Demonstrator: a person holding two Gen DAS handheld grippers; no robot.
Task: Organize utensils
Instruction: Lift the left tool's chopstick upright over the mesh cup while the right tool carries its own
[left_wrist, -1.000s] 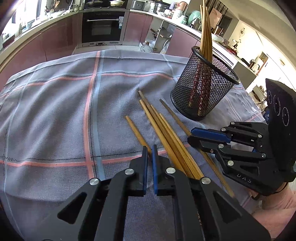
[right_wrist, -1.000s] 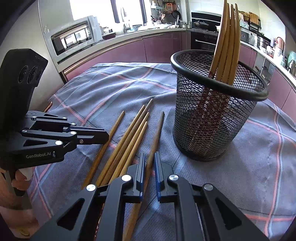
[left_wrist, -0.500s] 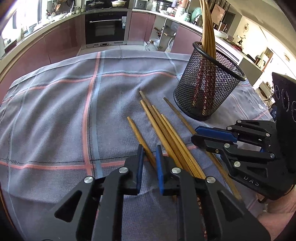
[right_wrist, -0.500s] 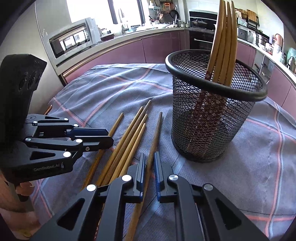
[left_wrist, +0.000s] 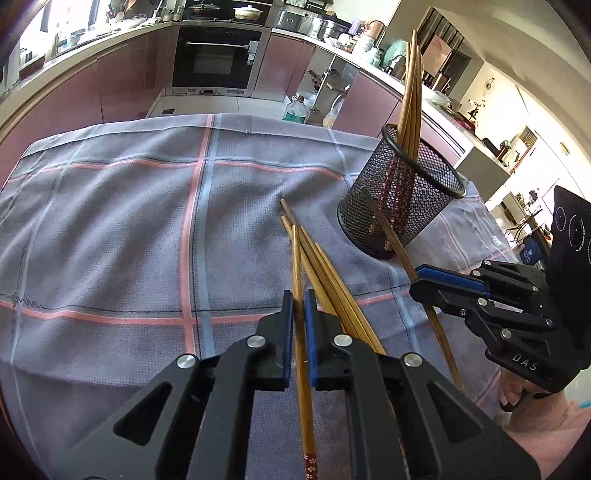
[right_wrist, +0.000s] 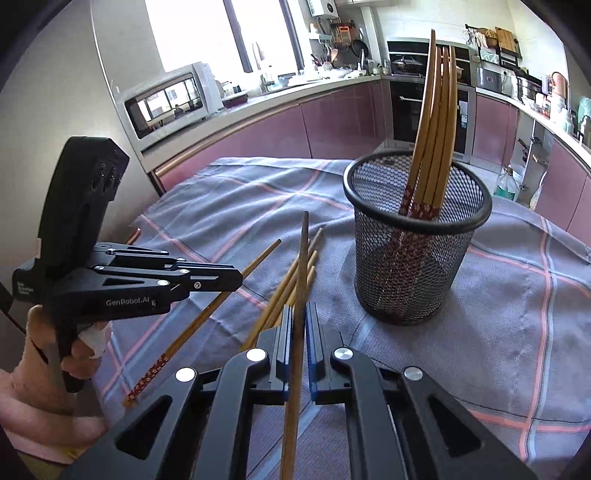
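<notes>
Each gripper, left gripper (left_wrist: 299, 314) and right gripper (right_wrist: 297, 325), is clamped on one chopstick (left_wrist: 297, 280) (right_wrist: 301, 273) mid-shaft, tip raised off the tablecloth (left_wrist: 110, 229), presumably for transfer into the nearby mesh holder (right_wrist: 417, 240), beside which four chopsticks (left_wrist: 325, 266) remain.

- A black mesh holder (right_wrist: 417, 258) stands upright toward the counter's far right corner, with several long wooden chopsticks (right_wrist: 434, 122) leaning inside, patterned red ends down.
- Loose chopsticks (left_wrist: 325, 266) lie bunched on the checked cloth, just left of the holder.
- One chopstick (left_wrist: 299, 295) is raised, pinched in the left tool (left_wrist: 299, 306).
- Another chopstick (right_wrist: 301, 280) is pinched in the right tool (right_wrist: 298, 321).
</notes>
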